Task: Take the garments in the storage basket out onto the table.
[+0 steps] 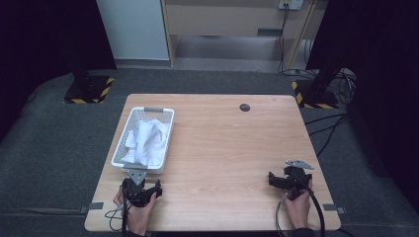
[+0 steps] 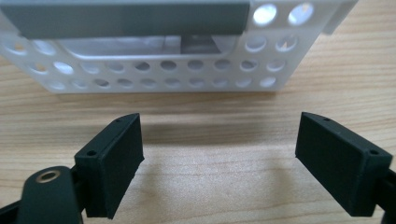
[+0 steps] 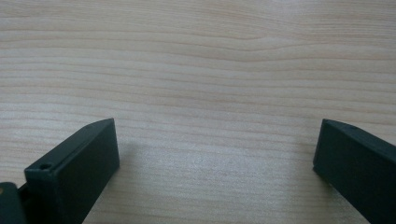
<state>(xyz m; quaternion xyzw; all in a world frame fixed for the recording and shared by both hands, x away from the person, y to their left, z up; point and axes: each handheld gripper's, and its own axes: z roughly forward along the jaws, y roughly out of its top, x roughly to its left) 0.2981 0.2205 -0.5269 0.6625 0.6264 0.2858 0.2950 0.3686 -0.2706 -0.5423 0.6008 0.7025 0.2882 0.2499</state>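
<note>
A white perforated basket (image 1: 168, 129) stands on the left half of the wooden table (image 1: 232, 148), holding a crumpled white cloth (image 1: 146, 142). My left gripper (image 1: 142, 189) rests near the front left edge, just below the basket, open with nothing between its jaws. In the left gripper view the basket's near wall (image 2: 280, 70) with its grey handle (image 2: 135, 18) faces the gripper (image 2: 219, 156) a short way off. My right gripper (image 1: 288, 181) sits near the front right edge, also open and empty. In the right gripper view the gripper (image 3: 217, 161) points along bare wood (image 3: 205, 70).
A small dark round disc (image 1: 244, 107) lies near the table's far edge. Grey tape tabs (image 1: 96, 205) mark the front corners. Stands with yellow-black striped bases (image 1: 89, 91) and cables (image 1: 326, 128) sit on the floor beyond the table.
</note>
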